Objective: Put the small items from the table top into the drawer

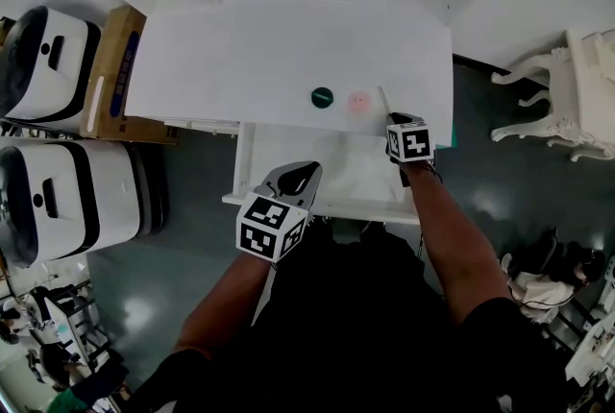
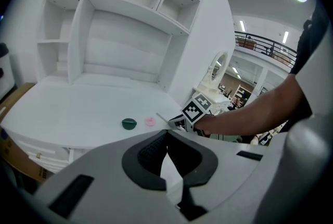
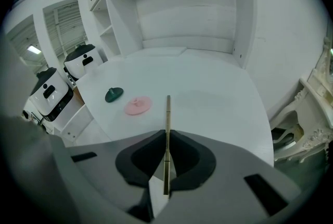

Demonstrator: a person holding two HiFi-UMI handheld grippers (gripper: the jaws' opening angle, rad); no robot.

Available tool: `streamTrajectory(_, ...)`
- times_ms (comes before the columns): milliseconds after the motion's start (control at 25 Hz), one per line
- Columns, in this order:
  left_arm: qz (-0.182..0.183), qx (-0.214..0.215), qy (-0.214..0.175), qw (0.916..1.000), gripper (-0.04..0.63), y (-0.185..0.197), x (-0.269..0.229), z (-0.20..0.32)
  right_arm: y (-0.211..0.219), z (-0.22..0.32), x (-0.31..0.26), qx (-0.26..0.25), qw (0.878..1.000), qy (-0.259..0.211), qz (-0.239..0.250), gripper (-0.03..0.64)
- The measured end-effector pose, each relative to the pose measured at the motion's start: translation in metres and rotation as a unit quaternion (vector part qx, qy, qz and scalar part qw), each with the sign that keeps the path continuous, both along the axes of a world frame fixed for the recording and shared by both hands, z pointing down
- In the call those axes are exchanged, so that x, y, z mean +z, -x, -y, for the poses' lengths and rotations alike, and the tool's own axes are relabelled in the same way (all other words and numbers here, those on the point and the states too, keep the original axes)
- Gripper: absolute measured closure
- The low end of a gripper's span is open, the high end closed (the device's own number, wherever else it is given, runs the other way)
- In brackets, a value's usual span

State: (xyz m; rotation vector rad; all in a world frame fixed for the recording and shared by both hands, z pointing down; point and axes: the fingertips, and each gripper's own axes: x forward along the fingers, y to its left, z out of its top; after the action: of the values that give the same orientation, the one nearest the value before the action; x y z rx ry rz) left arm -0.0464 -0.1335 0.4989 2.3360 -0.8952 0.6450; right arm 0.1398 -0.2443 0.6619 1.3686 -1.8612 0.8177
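Two small round things sit on the white table top (image 1: 288, 46), near its front edge: a green disc (image 1: 322, 97) and a pink disc (image 1: 358, 101), side by side but not touching. Just to the right of the pink one is a thin stick (image 3: 167, 108). The right gripper (image 3: 166, 137) has its jaws pressed tight on the near end of that stick, and the far end points out over the table. I cannot tell if the stick touches the table. Under the front edge, the drawer (image 1: 356, 173) is pulled open and looks white inside. The left gripper (image 2: 167, 137) hangs over the drawer's front left part, with its jaws closed together at the tips and nothing between them.
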Motion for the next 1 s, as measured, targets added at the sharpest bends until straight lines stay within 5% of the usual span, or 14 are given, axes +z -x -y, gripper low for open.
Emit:
streamTrajectory(560, 0.004, -0.002, -0.006, 1.0000, 0.592, -0.001, 0.005, 0.003, 0.003, -0.015, -0.034, -0.037, 0.998, -0.051, 0.004, 0.574)
streamTrajectory(1000, -0.004, 0.010, -0.008, 0.9999, 0.592, -0.016, 0.011, -0.011, 0.031, -0.086, -0.039, -0.166, 0.983, -0.064, -0.032, 0.574)
